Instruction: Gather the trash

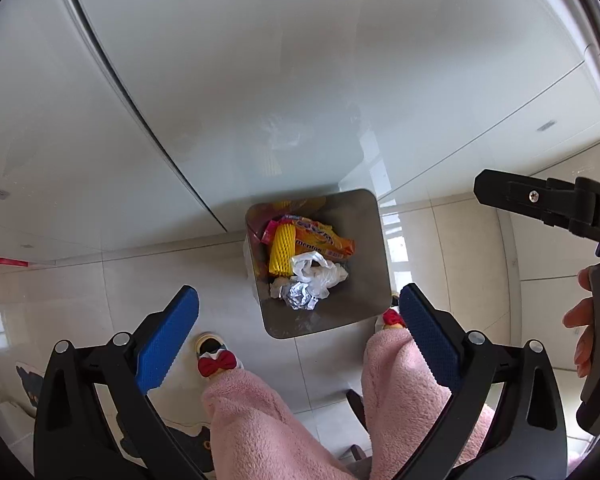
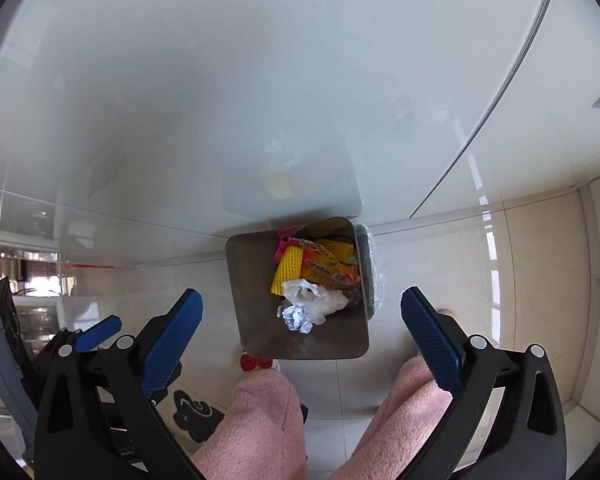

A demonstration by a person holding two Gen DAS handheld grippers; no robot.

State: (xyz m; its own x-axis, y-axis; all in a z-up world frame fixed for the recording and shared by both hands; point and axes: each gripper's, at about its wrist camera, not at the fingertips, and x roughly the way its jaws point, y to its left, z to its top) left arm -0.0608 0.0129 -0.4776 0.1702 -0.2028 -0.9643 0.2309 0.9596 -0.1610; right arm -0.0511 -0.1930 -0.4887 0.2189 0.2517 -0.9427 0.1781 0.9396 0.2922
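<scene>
The trash sits in a square metal bin on the floor, seen from above in both wrist views. Inside: a yellow foam fruit net, an orange Mentos wrapper lying across it, a bit of pink wrapper at the far edge, a crumpled white plastic bag and a ball of silver foil nearest the camera. The pile is bunched toward the bin's far half; bare grey metal shows at the near wall. A clear liner (thin plastic, bunched) shows along the bin's outer side.

Left tongs: wide open, blue pads apart, nothing btwn them, hanging above the bin's near edge. Right tongs: also spread wide, empty, bin btwn the pads from above. A hand on the right tool's grey handle shows at the left view's right edge.

Floor: glossy beige tiles w/ thin grout lines and window glare. A big pale glossy panel fills the top of both views, the bin set just against its base, faintly mirrored in it. Pink fleece legs at the bottom, slippers w/ a red bow, and a mat w/ a black cartoon print to the side.
</scene>
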